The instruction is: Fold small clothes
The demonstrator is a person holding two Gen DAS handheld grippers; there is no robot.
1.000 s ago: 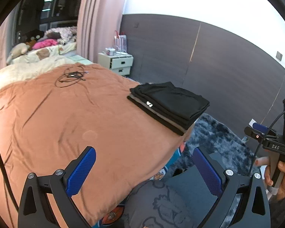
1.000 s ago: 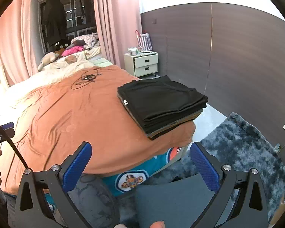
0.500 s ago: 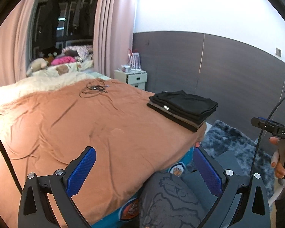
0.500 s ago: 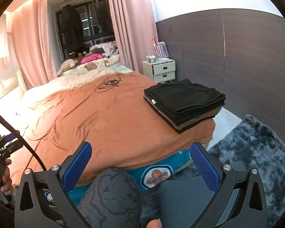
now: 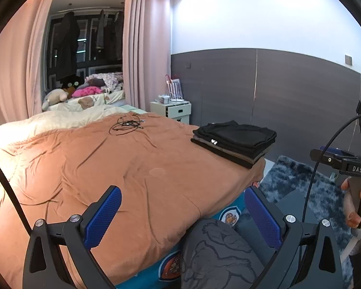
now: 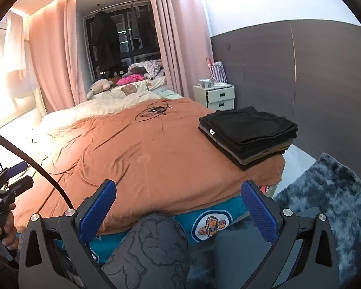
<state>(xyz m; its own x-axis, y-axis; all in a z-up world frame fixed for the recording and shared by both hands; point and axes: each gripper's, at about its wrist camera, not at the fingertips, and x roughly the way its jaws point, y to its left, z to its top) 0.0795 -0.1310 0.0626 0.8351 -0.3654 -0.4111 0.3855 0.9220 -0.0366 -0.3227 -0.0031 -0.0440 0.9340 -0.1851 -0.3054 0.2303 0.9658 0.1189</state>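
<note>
A stack of folded dark clothes (image 5: 234,139) lies at the right corner of the orange bedspread (image 5: 108,168); it also shows in the right wrist view (image 6: 249,133). My left gripper (image 5: 183,209) is open and empty, held before the bed's near edge. My right gripper (image 6: 179,203) is open and empty, also before the near edge. The right gripper's body shows at the right of the left wrist view (image 5: 349,163). Both grippers are well short of the stack.
A tangle of black cable (image 5: 126,125) lies on the bedspread farther back. A white nightstand (image 6: 215,96) stands by the dark wall. A grey shaggy rug (image 6: 329,192) covers the floor at right. My knee in grey patterned trousers (image 6: 154,245) is below the grippers.
Both grippers have tilted up and drawn back from the bed, so more of the room and ceiling shows. The stack of clothes has not moved. Both grippers stay open.
</note>
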